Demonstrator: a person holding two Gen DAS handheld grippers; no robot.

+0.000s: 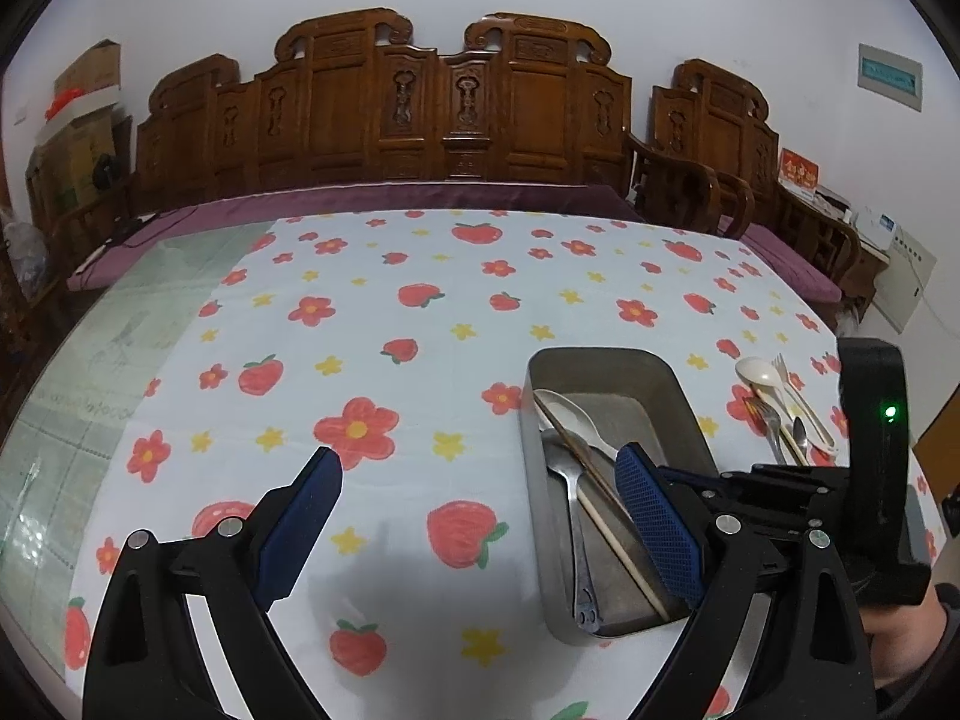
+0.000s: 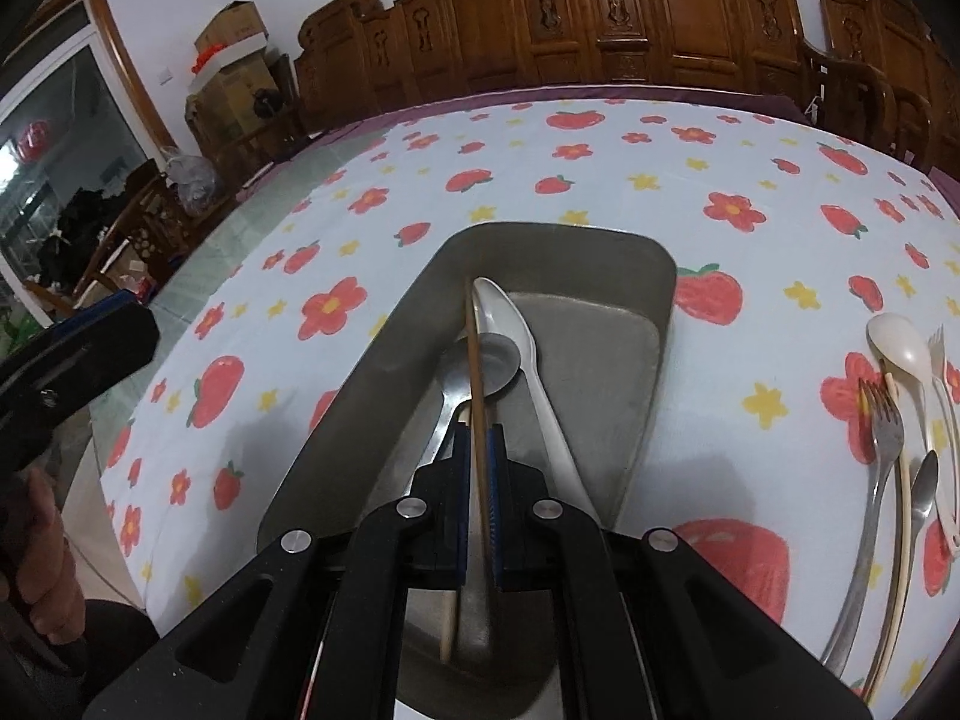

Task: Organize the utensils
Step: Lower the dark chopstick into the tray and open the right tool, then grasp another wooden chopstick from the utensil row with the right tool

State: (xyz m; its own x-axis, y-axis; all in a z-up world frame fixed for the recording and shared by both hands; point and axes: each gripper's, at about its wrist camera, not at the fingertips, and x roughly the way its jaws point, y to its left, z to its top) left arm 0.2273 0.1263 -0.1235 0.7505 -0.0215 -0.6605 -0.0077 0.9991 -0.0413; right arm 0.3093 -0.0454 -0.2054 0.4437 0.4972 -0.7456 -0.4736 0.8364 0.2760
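Observation:
A grey metal tray (image 1: 600, 363) (image 2: 372, 372) lies on the flowered tablecloth. In it are a white spoon (image 1: 573, 414) (image 2: 510, 324), a metal spoon (image 1: 567, 474) (image 2: 498, 363) and chopsticks. My right gripper (image 2: 479, 450) is shut on a brown chopstick (image 2: 474, 360) over the tray; a lighter chopstick (image 2: 449, 618) lies below it. My left gripper (image 1: 480, 480) is open and empty, low over the cloth, its right finger at the tray's near side. Right of the tray lie a white spoon (image 2: 900, 348), a metal fork (image 2: 879, 420), a white fork (image 2: 937, 360), a small metal spoon (image 2: 924, 486) and a pale chopstick (image 2: 900, 510).
A carved wooden bench (image 1: 384, 114) with a purple cushion stands behind the table. Cardboard boxes (image 2: 234, 54) are stacked at the far left. Bare green tabletop (image 1: 90, 372) shows left of the cloth. The right gripper's body (image 1: 870, 468) is at the right edge of the left wrist view.

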